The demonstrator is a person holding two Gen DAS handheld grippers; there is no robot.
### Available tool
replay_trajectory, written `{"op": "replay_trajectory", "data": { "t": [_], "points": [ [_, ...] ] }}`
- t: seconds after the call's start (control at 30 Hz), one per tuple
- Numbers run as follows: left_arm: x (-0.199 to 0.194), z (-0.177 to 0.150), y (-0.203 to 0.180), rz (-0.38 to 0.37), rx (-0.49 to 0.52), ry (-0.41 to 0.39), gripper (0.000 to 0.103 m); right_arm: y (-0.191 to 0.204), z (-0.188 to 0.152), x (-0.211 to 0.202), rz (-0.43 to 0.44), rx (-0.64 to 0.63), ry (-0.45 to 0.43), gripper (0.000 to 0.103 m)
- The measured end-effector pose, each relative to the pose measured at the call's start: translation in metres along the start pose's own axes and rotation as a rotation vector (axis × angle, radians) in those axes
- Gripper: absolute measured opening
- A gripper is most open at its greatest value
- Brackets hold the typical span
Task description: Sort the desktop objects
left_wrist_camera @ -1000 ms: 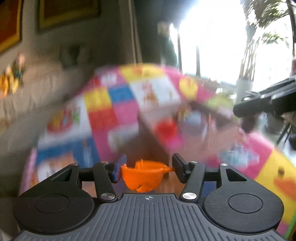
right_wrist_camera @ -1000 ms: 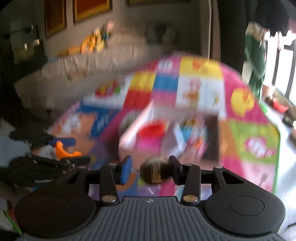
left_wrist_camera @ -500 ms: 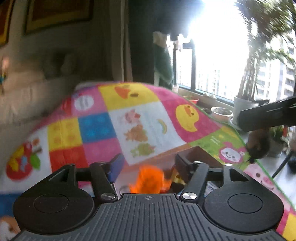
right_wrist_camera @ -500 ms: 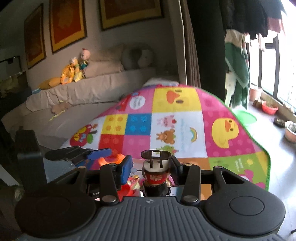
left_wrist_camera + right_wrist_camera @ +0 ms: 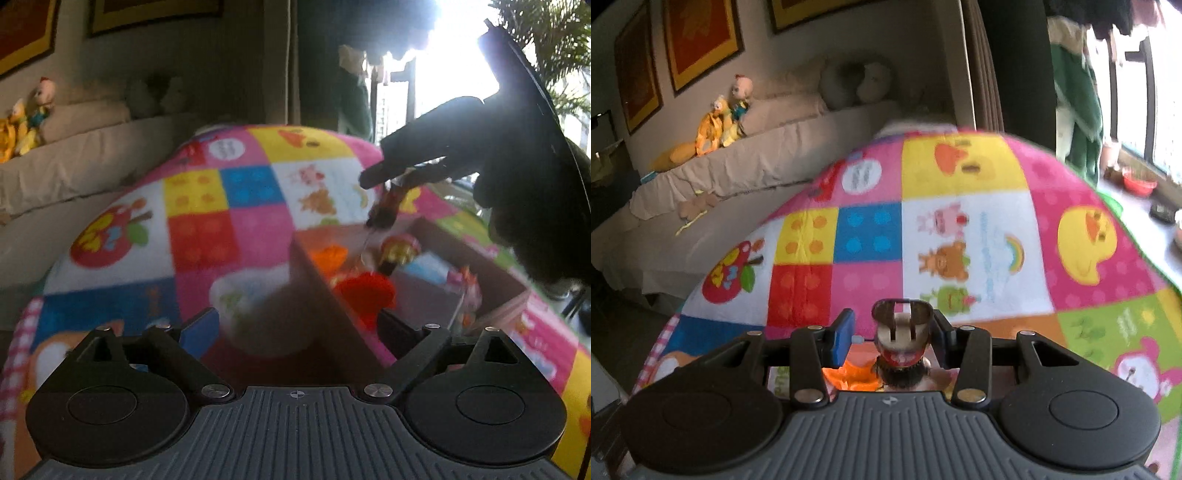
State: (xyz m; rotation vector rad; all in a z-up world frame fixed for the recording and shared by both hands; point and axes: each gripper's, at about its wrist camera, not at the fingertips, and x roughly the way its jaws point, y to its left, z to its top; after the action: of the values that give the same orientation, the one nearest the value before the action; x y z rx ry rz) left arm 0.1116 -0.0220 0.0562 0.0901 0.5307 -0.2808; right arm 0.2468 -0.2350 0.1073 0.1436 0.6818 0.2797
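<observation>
Now that the left tool point(image 5: 297, 325) has spread wide and empty, the orange piece point(image 5: 328, 254) lies ahead in the cardboard box point(image 5: 314, 266). Right tool point(image 5: 892, 338), jaws easing apart, has the small figurine point(image 5: 901, 332) between them (not released yet).

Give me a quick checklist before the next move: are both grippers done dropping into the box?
1. Left gripper empty: ok. Its jaws have just been opening and stand wide, with nothing between them.
2. Orange piece inside the cardboard box: ok.
3. Right gripper above the box: ok, as the left wrist view shows.
4. Toy figure released: cannot tell. The jaws have just been opening and a gap shows beside the blue pad, but the figure sits between the fingers.
5. Landing spot free: cannot tell. A red piece and other toys lie below, blurred.
</observation>
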Motion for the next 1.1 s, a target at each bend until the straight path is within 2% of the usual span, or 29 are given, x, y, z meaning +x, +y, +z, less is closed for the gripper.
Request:
{"op": "replay_trajectory", "data": {
  "t": [0.07,0.17,0.23,0.37,0.43,0.57,0.63,0.73,0.83,0.93,1.1],
  "points": [
    [-0.004,-0.011,0.006,0.012,-0.006,0.029,0.099,-0.009,-0.01,-0.002,0.001,0.044,0.034,0.052],
    [-0.009,-0.028,0.017,0.01,-0.046,0.088,0.1,-0.02,-0.028,-0.029,-0.014,0.074,0.02,0.053],
    [-0.013,-0.038,0.021,0.009,-0.07,0.11,0.101,-0.02,-0.043,-0.058,-0.016,0.076,-0.02,0.066],
    [-0.023,-0.056,0.024,0.026,-0.11,0.128,0.103,-0.006,-0.083,-0.114,-0.028,0.043,-0.072,0.084],
    [-0.031,-0.065,0.023,0.038,-0.123,0.135,0.103,0.005,-0.107,-0.135,-0.027,0.028,-0.078,0.103],
    [-0.044,-0.083,0.022,0.064,-0.152,0.164,0.103,0.028,-0.162,-0.149,-0.048,-0.014,-0.037,0.103],
    [-0.05,-0.091,0.022,0.066,-0.175,0.176,0.103,0.038,-0.189,-0.142,-0.084,-0.036,-0.006,0.103],
    [-0.055,-0.096,0.017,0.093,-0.152,0.166,0.103,0.048,-0.213,-0.119,-0.12,-0.043,0.072,0.103],
    [-0.051,-0.095,0.014,0.11,-0.145,0.176,0.103,0.051,-0.219,-0.093,-0.164,-0.045,0.113,0.103],
    [-0.048,-0.096,0.011,0.125,-0.125,0.187,0.103,0.052,-0.213,-0.074,-0.244,-0.078,0.098,0.103],
    [-0.047,-0.097,0.01,0.132,-0.114,0.188,0.103,0.048,-0.205,-0.06,-0.229,-0.084,0.062,0.103]
  ]
}}
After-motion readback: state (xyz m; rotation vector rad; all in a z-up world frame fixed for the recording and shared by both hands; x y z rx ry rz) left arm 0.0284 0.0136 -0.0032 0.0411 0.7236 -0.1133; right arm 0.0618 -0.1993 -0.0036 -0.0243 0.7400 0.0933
